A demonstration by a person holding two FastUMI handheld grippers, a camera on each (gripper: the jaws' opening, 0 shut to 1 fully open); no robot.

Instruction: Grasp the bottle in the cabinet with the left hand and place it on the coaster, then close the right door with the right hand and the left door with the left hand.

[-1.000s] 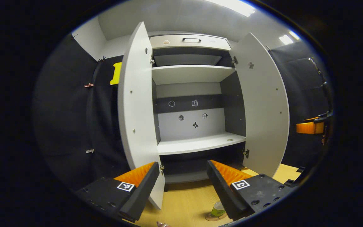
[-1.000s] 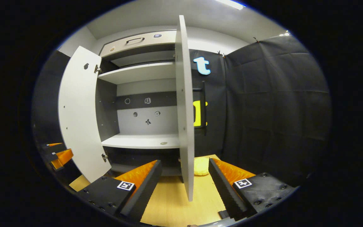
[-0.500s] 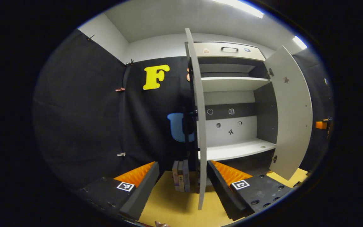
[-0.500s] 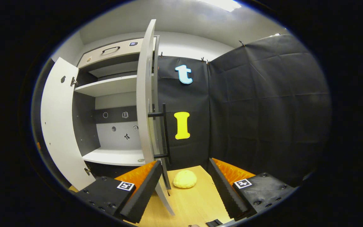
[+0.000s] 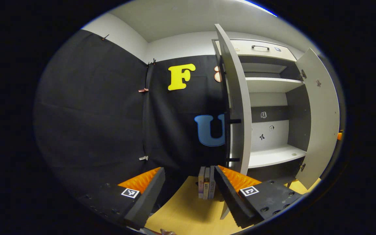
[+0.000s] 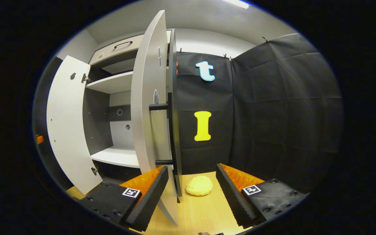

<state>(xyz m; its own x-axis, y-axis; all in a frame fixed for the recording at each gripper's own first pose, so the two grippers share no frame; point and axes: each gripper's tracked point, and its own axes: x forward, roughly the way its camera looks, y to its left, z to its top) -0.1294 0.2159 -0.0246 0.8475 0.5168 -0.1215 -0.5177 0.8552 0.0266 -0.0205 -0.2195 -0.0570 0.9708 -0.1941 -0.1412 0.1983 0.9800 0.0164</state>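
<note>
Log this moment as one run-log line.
phase: door closing | right door: open | left door: open | left claw: open, empty | right claw: open, empty, beside right door

The left gripper (image 5: 188, 192) is held level with its two fingers spread wide apart, gripping nothing. The right gripper (image 6: 192, 192) is likewise level, fingers parted wide and empty.

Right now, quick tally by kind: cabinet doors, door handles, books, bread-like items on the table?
Cabinet doors: 2, left door and right door, both open
Door handles: 2, left handle and right handle
Books standing on the table: 3
Yellow bun-like item: 1
Total: 8
</note>
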